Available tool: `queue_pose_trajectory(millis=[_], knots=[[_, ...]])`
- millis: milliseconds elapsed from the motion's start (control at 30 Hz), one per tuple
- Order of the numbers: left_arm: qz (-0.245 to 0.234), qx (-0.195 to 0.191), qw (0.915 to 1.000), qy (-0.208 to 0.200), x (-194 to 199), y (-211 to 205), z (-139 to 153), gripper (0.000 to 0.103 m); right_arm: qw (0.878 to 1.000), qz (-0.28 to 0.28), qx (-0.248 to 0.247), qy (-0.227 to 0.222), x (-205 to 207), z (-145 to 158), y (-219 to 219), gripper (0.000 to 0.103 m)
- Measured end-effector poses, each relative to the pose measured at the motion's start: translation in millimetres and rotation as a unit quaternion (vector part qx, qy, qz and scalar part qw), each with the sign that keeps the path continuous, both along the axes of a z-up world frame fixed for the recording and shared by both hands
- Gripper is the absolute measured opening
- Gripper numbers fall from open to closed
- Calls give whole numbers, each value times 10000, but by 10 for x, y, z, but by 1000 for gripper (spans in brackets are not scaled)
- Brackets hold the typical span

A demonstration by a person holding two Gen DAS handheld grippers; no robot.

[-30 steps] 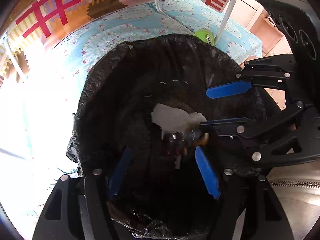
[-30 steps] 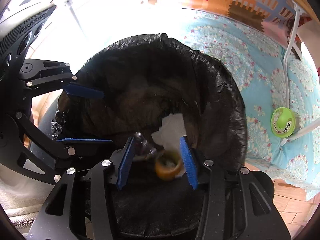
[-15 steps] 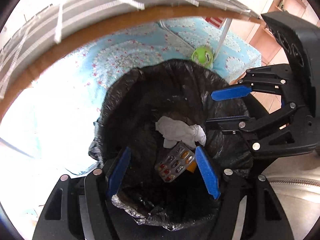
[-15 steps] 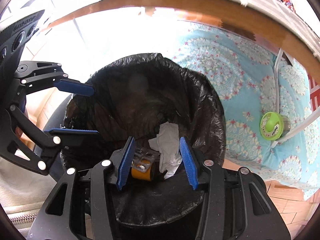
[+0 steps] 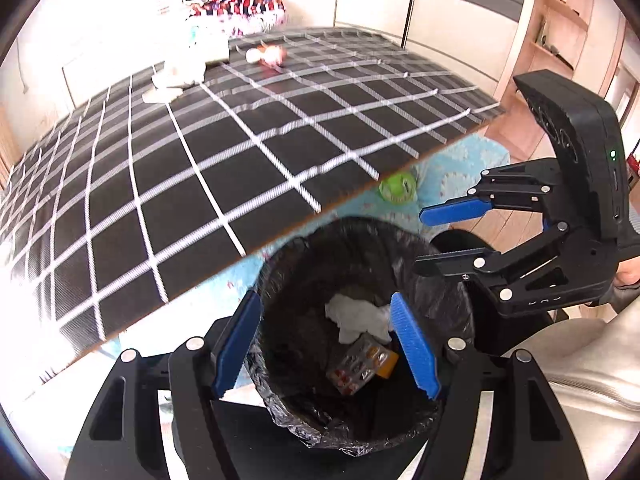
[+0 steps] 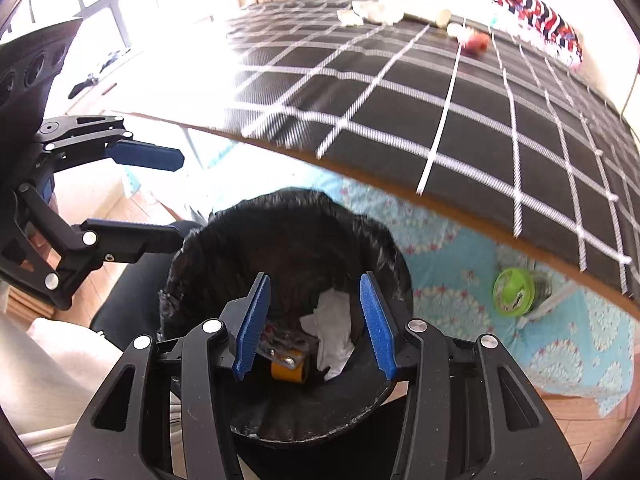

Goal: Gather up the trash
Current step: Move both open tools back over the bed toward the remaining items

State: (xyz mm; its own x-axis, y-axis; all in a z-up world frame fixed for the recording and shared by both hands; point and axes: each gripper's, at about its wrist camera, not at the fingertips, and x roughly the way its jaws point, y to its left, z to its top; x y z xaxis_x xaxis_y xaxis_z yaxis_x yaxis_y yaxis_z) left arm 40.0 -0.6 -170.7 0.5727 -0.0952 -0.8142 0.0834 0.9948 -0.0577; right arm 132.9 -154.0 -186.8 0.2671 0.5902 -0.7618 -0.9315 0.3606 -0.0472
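A bin lined with a black bag (image 5: 288, 264) (image 6: 384, 248) stands on the floor below the table edge. Inside lie a crumpled white tissue (image 5: 356, 316) (image 6: 332, 332), a pill blister pack (image 5: 356, 368) (image 6: 280, 340) and an orange roll (image 5: 387, 362) (image 6: 289, 370). My left gripper (image 5: 326, 344) is open and empty above the bin. My right gripper (image 6: 314, 326) is open and empty above the bin too; it also shows in the left wrist view (image 5: 436, 238). More trash lies far across the table: white tissues (image 5: 176, 76) (image 6: 368, 12) and a small reddish item (image 5: 270, 54) (image 6: 474, 42).
The table has a black cloth with a white grid (image 5: 200, 152) (image 6: 480, 100). A green-lidded jar (image 5: 396, 188) (image 6: 514, 292) stands on the blue patterned rug (image 6: 460, 280) under the table. A striped red-white-blue bundle (image 5: 240, 4) (image 6: 536, 20) lies at the far edge. A grey seat (image 5: 580, 360) is beside the bin.
Both grippers have risen from inside the bin to above table height. The blister pack and orange roll, falling a second ago, now rest in the bin.
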Motion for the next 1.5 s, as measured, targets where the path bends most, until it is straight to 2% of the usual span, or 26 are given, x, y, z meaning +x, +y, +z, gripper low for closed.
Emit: queue_pose_trajectory(millis=[300,467,567,800,900,1000,1100,1267,1500], knots=[[-119,-7,9988,-474,39,-2,445,65,9985,41,452,-308,34,508,-52,47],[-91,9,9975,-698,106,85,619,65,9973,46,639,-349,162,651,8,47],[21,148,9969,-779,200,217,680,65,9968,21,692,-408,248,716,59,47],[195,290,9962,-799,443,517,738,65,9951,-94,806,-569,497,873,205,49],[225,405,9951,-868,558,634,751,73,9942,-180,841,-641,617,921,262,49],[177,598,9935,-950,653,714,746,76,9928,-323,907,-712,762,985,298,53],[219,541,9936,-969,769,831,734,79,9915,-412,979,-751,886,1045,338,54],[264,578,9943,-859,988,1007,658,79,9902,-553,984,-828,1087,1084,451,67],[295,469,9952,-813,1239,1207,605,82,9912,-637,998,-593,1373,1067,621,68]])
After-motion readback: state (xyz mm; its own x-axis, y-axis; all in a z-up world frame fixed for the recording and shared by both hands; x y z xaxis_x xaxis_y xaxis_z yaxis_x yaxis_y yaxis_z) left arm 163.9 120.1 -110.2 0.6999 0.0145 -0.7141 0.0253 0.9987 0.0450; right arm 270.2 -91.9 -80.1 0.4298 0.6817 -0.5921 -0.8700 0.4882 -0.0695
